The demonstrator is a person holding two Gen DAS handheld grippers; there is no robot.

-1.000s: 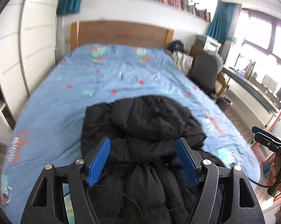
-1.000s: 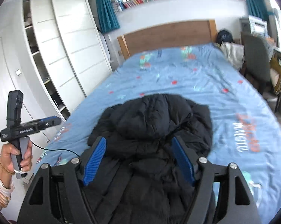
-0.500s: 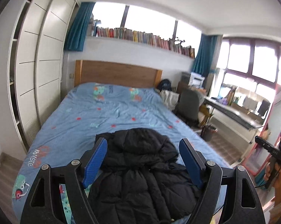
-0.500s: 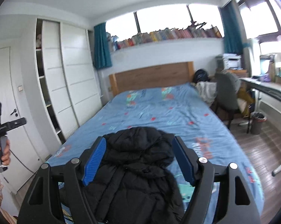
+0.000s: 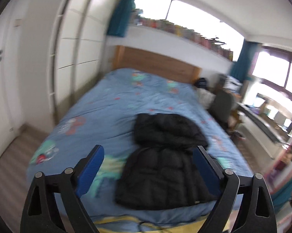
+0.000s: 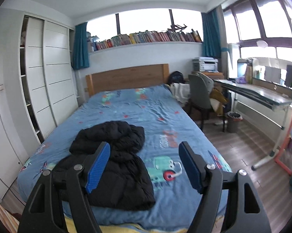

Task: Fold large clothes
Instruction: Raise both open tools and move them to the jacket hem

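Jacket point(image 5: 165, 161) hem behind hand-held gripper point(image 5: 148, 162).

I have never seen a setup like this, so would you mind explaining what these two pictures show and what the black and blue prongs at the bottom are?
There is no robot here: a person holds a two-finger gripper in each hand, and a wide-angle camera on each looks forward along its fingers. One picture comes from the left gripper, the other from the right gripper; the prongs are their black arms with blue pads. Both are open and hold nothing; the left one's jaws have just been opening. Ahead is a bed with a blue patterned cover. On it, near the foot, lies a black puffer jacket, the garment being folded. The left view is blurred.
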